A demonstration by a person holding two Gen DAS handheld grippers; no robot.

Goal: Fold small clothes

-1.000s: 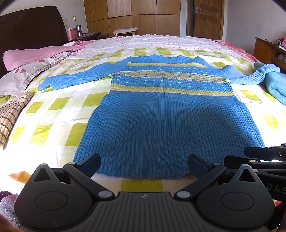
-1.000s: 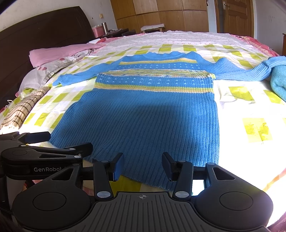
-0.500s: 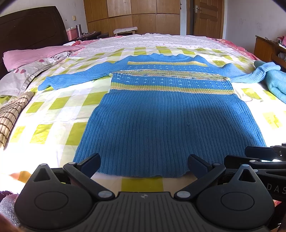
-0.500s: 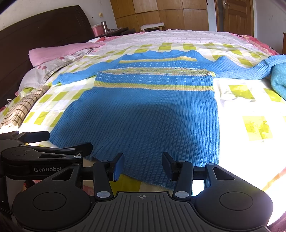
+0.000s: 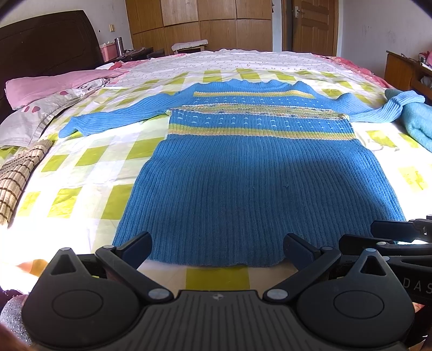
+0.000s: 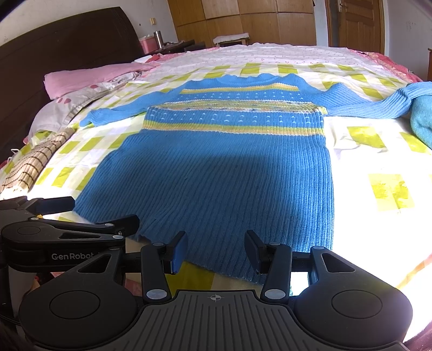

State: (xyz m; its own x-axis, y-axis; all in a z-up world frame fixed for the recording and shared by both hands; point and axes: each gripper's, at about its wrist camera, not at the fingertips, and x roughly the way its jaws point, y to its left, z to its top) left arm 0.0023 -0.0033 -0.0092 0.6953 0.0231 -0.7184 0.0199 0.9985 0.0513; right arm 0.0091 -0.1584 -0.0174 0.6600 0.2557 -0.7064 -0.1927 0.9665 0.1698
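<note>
Sweater (image 5: pixel 259 172) lies flat on bed (image 5: pixel 89 172), hem nearest, sleeves spread both sides. Pillows (image 5: pixel 46 89) left of it, folded cloth (image 5: pixel 415 118) right, wardrobe (image 5: pixel 199 24) behind bed.

Left gripper (image 5: pixel 217 249): jaws spread wide, nothing between the pads, angled downward. Right gripper (image 6: pixel 215 252): jaws apart, nothing gripped, angled downward, set just beside the left. 2 units total.

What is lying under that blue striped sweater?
The blue sweater lies flat on a white bedsheet with yellow-green squares; the end of one sleeve rests on a teal cloth. Anything beneath its body is covered.
</note>
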